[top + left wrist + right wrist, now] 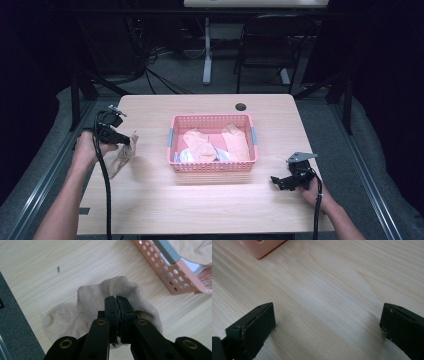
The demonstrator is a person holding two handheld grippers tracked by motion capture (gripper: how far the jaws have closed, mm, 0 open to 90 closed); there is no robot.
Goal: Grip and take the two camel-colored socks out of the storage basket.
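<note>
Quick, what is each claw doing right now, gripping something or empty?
Left claw: closed, pinching the beige knitted fabric sock on the wooden table.
Right claw: open, holding nothing, low over the table.

A pale wood-grain tabletop [210, 195] is carrying a pink perforated basket [213, 166], which is sitting near its middle. A beige sock [121, 156] is lying partly on the tabletop near its left edge, well apart from the basket. A round dark cable hole [241, 107] is showing near the far edge, behind the basket.
</note>
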